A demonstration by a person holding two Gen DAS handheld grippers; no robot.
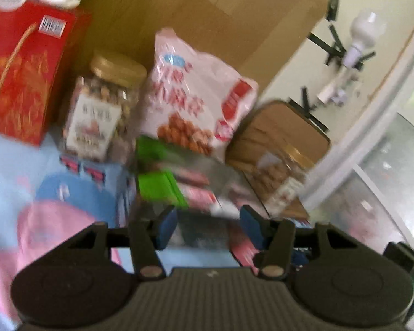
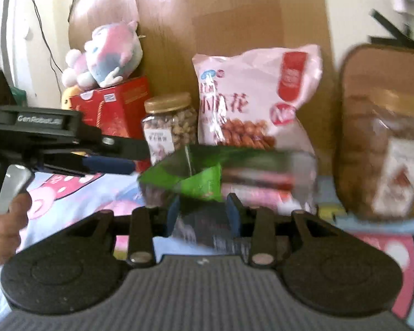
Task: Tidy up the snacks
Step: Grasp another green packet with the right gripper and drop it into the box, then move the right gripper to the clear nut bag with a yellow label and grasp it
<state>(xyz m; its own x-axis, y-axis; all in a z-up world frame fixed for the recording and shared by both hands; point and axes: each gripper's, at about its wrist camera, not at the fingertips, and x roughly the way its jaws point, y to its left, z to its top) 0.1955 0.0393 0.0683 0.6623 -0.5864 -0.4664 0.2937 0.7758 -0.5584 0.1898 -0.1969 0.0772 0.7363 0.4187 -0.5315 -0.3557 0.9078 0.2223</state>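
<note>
Snacks line the back of a bed covered in a pink-and-blue sheet [image 2: 77,193], propped against a brown board [image 2: 234,13]: red gift box [image 2: 118,104], nut jar [image 2: 169,121], big pink bag [image 2: 256,93], and a second, larger jar [image 2: 383,149] to the right. Leaning them on the board probably keeps the tall items upright on the soft bedding. A plush toy [image 2: 107,55] sits on top of the box.

Right gripper [image 2: 203,215]: jaws drawn in narrow, clamped on a green-and-pink pack [image 2: 207,182]. Grip is at the pack's near end, so the rest sticks out forward and sideways, in front of the bag. Both views are motion-blurred; whether the pack rests on anything cannot be told.

Left gripper [image 1: 208,227]: blue pads [image 1: 167,227] stand moderately apart, with nothing clearly pinched between them. From its own camera the pack [image 1: 162,190] lies just beyond the fingertips. In the right view this gripper reaches in from the left, its fingers [image 2: 107,165] stopping just short of the pack's green end, not touching as far as can be seen.

Judgement: pack is being carried toward the row, likely to stand before the bag and jar; left tool seems positioned to steady or straighten the free end. A blue box [image 1: 96,182] lies flat in front of the jar.
</note>
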